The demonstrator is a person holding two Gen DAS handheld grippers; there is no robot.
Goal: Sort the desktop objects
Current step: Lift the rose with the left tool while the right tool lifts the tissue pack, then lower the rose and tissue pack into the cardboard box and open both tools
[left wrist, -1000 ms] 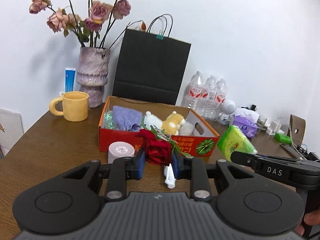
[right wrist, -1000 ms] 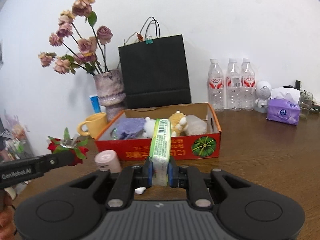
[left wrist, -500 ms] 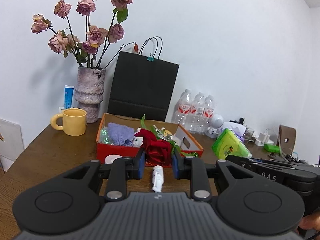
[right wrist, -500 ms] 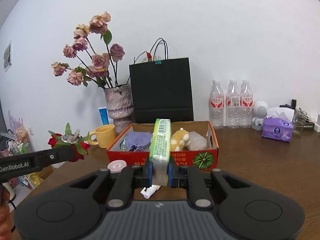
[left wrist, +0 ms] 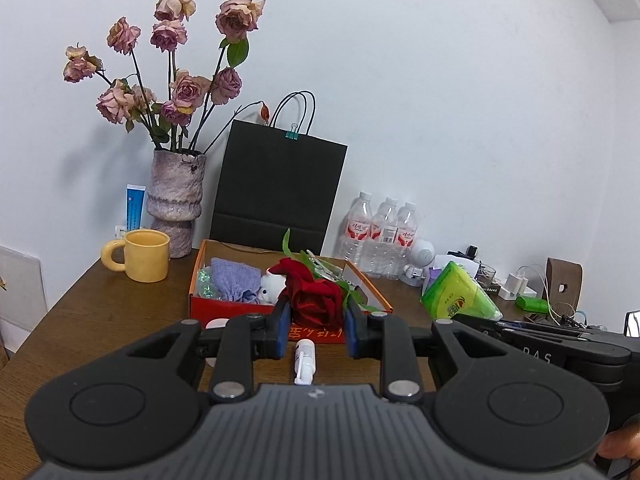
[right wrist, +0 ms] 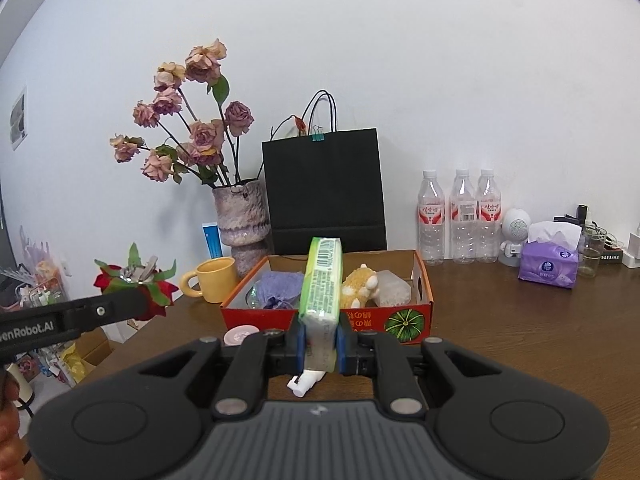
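Both grippers are held above the table (right wrist: 540,332), pointing slightly downward toward the red cardboard box (right wrist: 404,320), side by side. The left gripper (left wrist: 316,320) is clamped on a red rose (left wrist: 312,292); its blue pads press the bloom from both sides, and the green leaves and a strip of clear wrapping stick out toward the box. In the right wrist view this rose (right wrist: 136,284) shows at the left, at the tip of the left gripper's dark finger. The right gripper (right wrist: 320,344) is closed on a green tissue pack (right wrist: 322,284), which stands on edge between the pads with its barcoded side up and its far end reaching over the box's near wall. From the left wrist view the same pack (left wrist: 456,296) appears at the right.

The box sits in the middle of the table with its top open. Inside are a purple knitted pouch (right wrist: 278,288), a yellow plush toy (right wrist: 360,284), and a clear plastic container (right wrist: 394,288). A small white bottle (left wrist: 304,360) lies on the table just below the left gripper, and a pink round lid (right wrist: 240,334) lies near the box's front left corner.

Behind the box stand a black paper bag (right wrist: 324,188), a vase of dried roses (right wrist: 242,216), a yellow mug (right wrist: 214,278) and 3 water bottles (right wrist: 460,216). The table to the right of the box is open wood up to a purple tissue pack (right wrist: 550,264). The table's left edge lies close to the left gripper.
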